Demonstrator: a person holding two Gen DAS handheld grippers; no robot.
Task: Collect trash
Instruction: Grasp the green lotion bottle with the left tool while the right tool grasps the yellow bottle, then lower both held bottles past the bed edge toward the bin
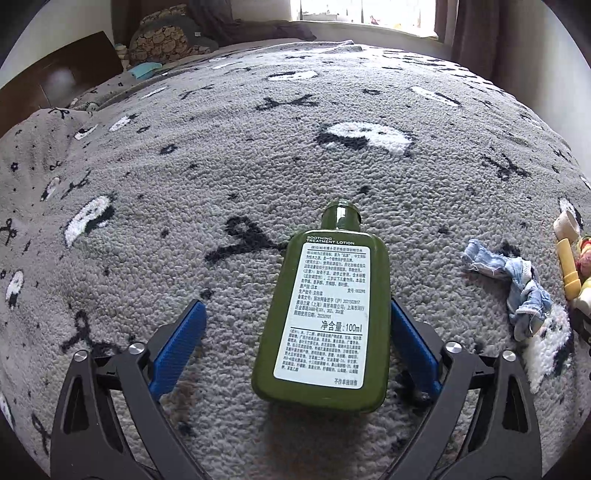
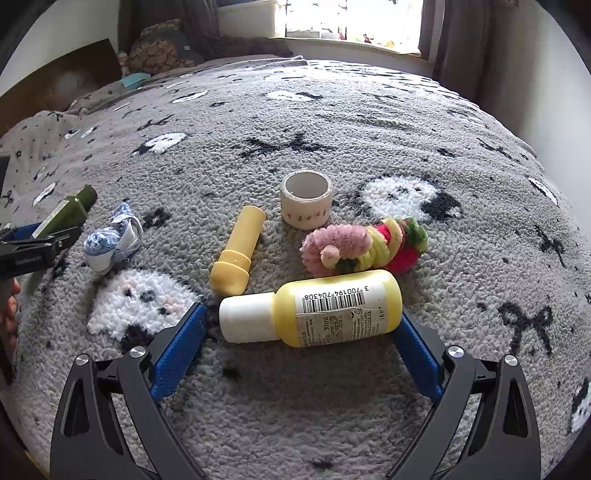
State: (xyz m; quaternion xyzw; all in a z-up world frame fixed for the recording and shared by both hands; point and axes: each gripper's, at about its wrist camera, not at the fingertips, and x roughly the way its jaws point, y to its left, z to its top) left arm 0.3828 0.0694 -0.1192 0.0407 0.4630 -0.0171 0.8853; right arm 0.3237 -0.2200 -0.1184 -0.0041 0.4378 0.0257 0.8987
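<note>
A dark green lotion bottle (image 1: 325,306) lies label up on the grey patterned blanket (image 1: 221,166), between the wide-apart blue pads of my open left gripper (image 1: 297,314), closer to the right pad. A small yellow bottle (image 2: 314,310) with a white cap lies sideways between the blue pads of my open right gripper (image 2: 303,317). Beyond it lie a yellow tube (image 2: 238,251), an empty tape roll (image 2: 306,203), a pink-and-red fuzzy toy (image 2: 364,247) and a crumpled blue-white cloth (image 2: 110,242). The left gripper (image 2: 48,236) and green bottle (image 2: 68,210) show at the left edge.
The blanket (image 2: 369,129) covers a bed. Patterned pillows (image 1: 166,40) and a dark headboard (image 1: 62,74) stand at the far left. A bright window (image 1: 365,14) with curtains lies at the back. The blue cloth (image 1: 513,284) lies right of the green bottle.
</note>
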